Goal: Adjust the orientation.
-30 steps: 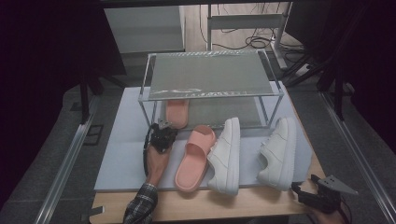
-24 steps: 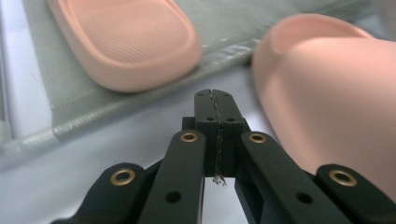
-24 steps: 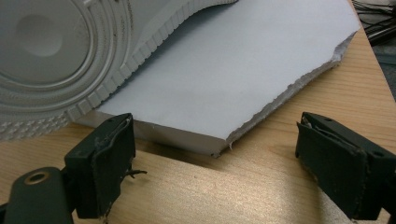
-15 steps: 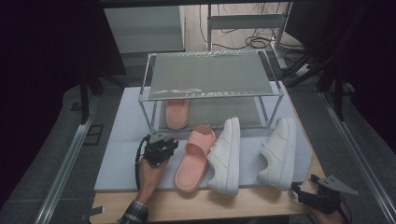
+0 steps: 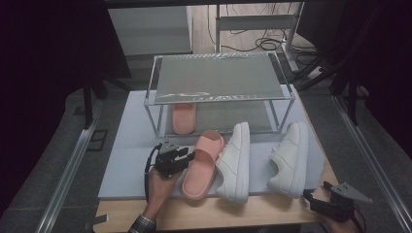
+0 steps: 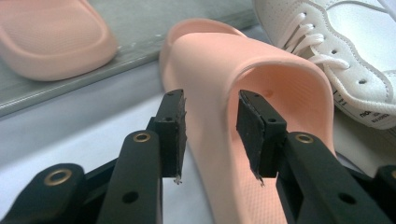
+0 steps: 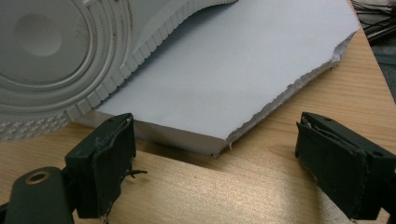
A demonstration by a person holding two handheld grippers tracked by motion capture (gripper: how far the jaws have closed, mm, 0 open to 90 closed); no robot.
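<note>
The left claw (image 6: 208,133), its jaws just opening and straddling without pinching the strap edge of the pink slide (image 5: 203,164) lying at the white sneaker's (image 5: 235,161) nine o'clock on the tabletop (image 5: 272,213), meets what looks like light, soft, squashy foam, best gripped at that strap.
</note>
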